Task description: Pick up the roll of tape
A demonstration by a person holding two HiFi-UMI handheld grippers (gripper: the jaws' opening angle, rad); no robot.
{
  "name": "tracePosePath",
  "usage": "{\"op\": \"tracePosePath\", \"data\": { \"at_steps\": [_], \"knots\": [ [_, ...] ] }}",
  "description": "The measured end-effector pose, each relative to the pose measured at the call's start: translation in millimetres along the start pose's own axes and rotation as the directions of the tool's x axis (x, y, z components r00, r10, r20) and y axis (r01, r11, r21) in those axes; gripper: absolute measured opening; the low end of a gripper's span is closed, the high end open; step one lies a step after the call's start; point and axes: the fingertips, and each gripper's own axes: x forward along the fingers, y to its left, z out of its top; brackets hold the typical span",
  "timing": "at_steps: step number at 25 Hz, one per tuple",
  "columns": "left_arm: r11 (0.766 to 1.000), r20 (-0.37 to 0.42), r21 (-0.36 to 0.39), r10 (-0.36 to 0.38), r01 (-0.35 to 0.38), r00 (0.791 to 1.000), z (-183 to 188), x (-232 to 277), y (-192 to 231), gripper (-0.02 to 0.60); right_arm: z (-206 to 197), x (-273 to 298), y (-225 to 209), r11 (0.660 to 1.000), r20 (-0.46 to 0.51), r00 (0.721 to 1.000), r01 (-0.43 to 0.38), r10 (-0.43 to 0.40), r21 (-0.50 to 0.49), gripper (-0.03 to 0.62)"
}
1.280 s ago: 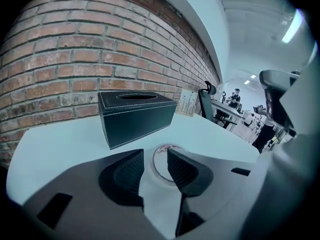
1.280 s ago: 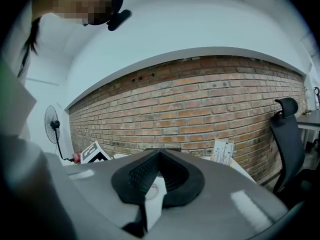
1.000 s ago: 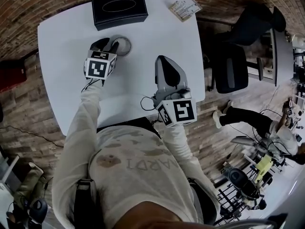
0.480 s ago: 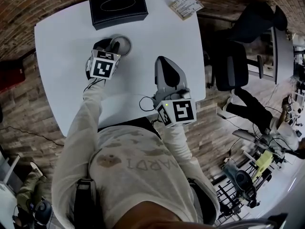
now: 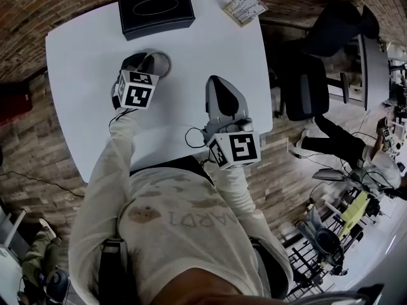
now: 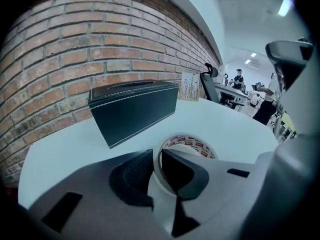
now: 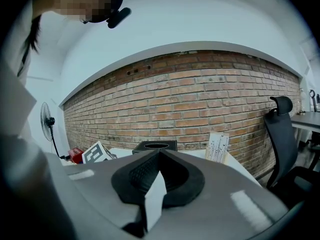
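Note:
The roll of tape [image 5: 162, 62] lies flat on the white table [image 5: 82, 43], its printed inner ring [image 6: 192, 143] facing up. My left gripper [image 5: 147, 61] points down at the roll's near side. One jaw is inside the ring and the other outside, and they have just been closing onto the roll's wall [image 6: 156, 156]. The pads press on that wall, and the left gripper [image 6: 156, 154] hides its lower part. My right gripper [image 5: 217, 82] hovers to the right of the roll, apart from it. The right gripper [image 7: 158, 156] is shut, with nothing between its fingers.
A black tissue box [image 5: 156, 10] [image 6: 135, 109] stands just behind the roll at the table's far edge. A printed card [image 5: 245, 8] [image 7: 217, 146] leans at the far right corner. Office chairs [image 5: 308, 88] stand to the right of the table, with a brick wall [image 7: 190, 99] behind.
The left gripper's jaws, spread wide over the roll's near rim before, have closed in on it. The left hand rolled slightly; the right gripper kept still.

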Motion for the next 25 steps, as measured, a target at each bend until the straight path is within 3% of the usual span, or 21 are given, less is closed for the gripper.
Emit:
{"op": "tracePosePath", "data": {
  "at_steps": [12, 25],
  "knots": [
    [0.998, 0.144, -0.017, 0.059, -0.057, 0.988, 24.8, -68.4, 9.0, 0.058, 8.7, -5.0, 9.9, 1.000, 0.027, 0.999, -0.021, 0.021, -0.011, 0.011],
    [0.993, 0.289, -0.068, 0.117, -0.101, 0.950, 40.9, -143.5, 7.9, 0.058, 19.3, -18.4, 28.4, 0.998, 0.055, 0.997, -0.059, 0.061, -0.037, 0.011]
  ]
}}
